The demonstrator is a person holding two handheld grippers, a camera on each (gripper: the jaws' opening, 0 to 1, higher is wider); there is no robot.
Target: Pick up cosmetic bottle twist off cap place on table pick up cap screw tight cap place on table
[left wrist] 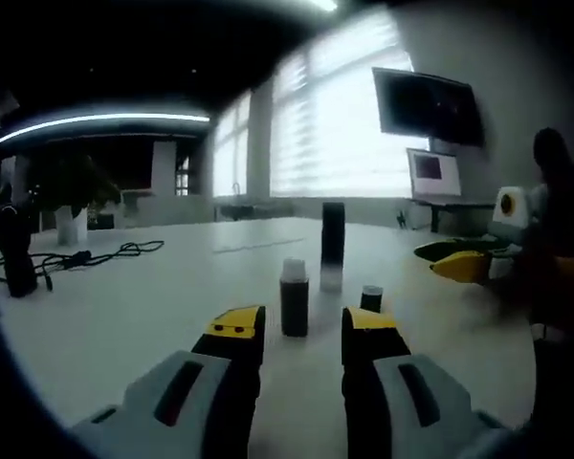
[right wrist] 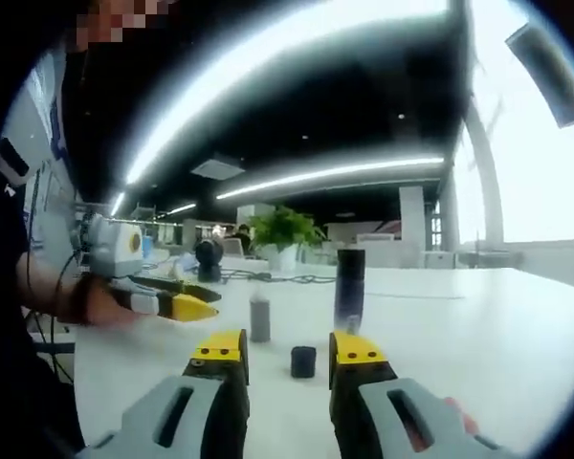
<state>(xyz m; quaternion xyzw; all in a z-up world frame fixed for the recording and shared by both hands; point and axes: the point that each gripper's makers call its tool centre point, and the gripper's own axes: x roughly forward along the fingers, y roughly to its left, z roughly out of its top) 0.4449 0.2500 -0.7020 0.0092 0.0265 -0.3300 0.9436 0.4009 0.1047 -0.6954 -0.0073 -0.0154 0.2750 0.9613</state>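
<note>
On the smooth white table (left wrist: 124,325) the small dark bottle (left wrist: 294,298) stands upright with its pale neck bare, its short black cap (left wrist: 371,298) set just beside it and a taller dark cylinder (left wrist: 333,247) standing behind. A black cable (left wrist: 86,256) lies coiled farther off near a potted plant (right wrist: 283,232) and a dark stand (left wrist: 15,251). Both the left gripper (left wrist: 301,330) and the right gripper (right wrist: 289,354), yellow-tipped on grey bodies, are spread apart and hold nothing, short of the bottle.
</note>
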